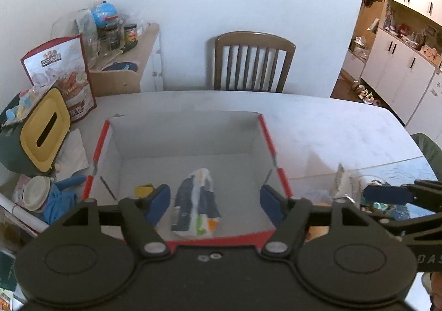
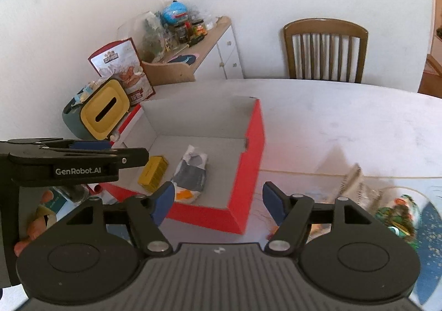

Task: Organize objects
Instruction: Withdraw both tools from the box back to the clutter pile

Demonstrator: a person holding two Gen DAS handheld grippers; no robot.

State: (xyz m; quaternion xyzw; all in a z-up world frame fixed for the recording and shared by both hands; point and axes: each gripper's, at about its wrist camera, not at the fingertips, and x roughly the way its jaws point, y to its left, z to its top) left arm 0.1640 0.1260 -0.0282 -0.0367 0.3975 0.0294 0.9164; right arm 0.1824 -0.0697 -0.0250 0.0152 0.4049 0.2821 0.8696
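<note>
A red box (image 1: 266, 131) with a white inside stands open on the pale table (image 1: 331, 129). On its floor lie a blue, white and orange packet (image 1: 196, 200) and a small yellow box (image 1: 143, 190). My left gripper (image 1: 215, 202) hangs open above the near part of the red box; the packet shows between its fingers and lies well below them, untouched. My right gripper (image 2: 218, 199) is open and holds nothing, above the red box's (image 2: 248, 162) near right corner. From there the packet (image 2: 190, 173) and the yellow box (image 2: 153, 170) show inside.
A green tissue box with a yellow lid (image 1: 44, 129) and a red-edged snack bag (image 1: 60, 71) stand left of the red box. A blue toy (image 1: 63, 192) lies near the left corner. Clear-wrapped items (image 2: 386, 200) clutter the right. A wooden chair (image 1: 251, 62) faces the far edge.
</note>
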